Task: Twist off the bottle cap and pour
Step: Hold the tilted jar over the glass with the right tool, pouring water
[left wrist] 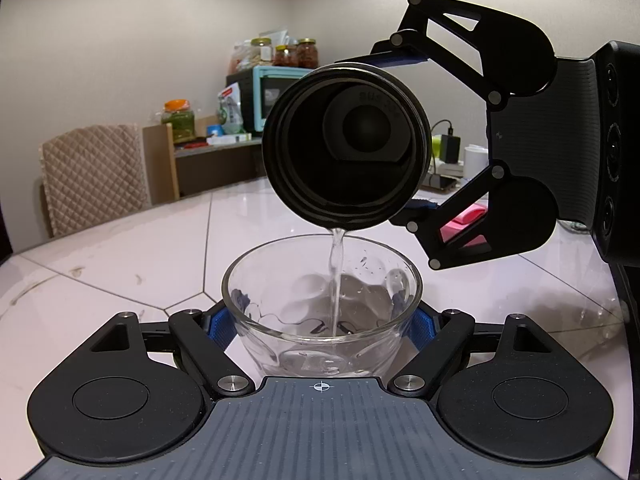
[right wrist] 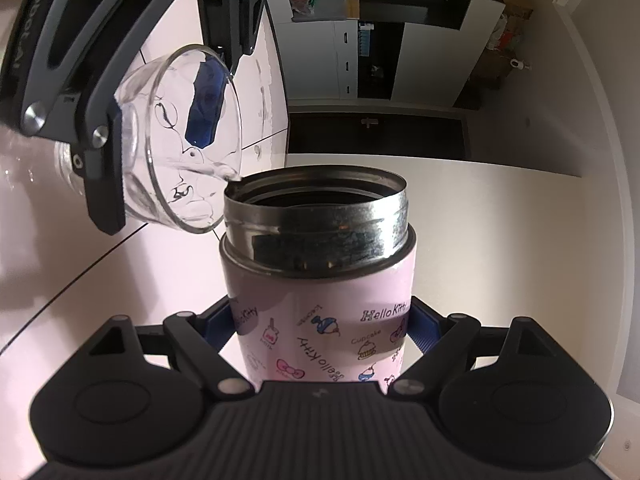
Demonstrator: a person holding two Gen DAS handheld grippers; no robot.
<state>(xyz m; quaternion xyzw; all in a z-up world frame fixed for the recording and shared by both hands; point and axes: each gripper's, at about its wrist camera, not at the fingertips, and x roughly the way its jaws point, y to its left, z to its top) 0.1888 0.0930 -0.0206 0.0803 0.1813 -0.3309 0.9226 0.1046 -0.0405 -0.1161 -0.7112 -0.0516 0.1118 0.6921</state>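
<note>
My left gripper [left wrist: 322, 320] is shut on a clear glass bowl [left wrist: 280, 276] that stands on the white table [left wrist: 120, 256]. My right gripper [right wrist: 322, 328] is shut on a pink Hello Kitty bottle [right wrist: 316, 300] with a steel neck and no cap on it. The bottle [left wrist: 347, 144] is tipped toward the left wrist camera, its open mouth just above the bowl. A thin stream of water [left wrist: 336, 276] falls from the bottle's lip into the bowl. In the right wrist view the bowl [right wrist: 160, 140] sits just past the bottle's rim, held between the left gripper's fingers [right wrist: 104, 172]. The cap is not in view.
A quilted chair back [left wrist: 92, 176] stands behind the table at the left. A shelf with a teal oven [left wrist: 260, 92] and jars [left wrist: 288, 52] is at the back wall. A pink object [left wrist: 464, 220] and a charger [left wrist: 450, 148] lie on the table's right.
</note>
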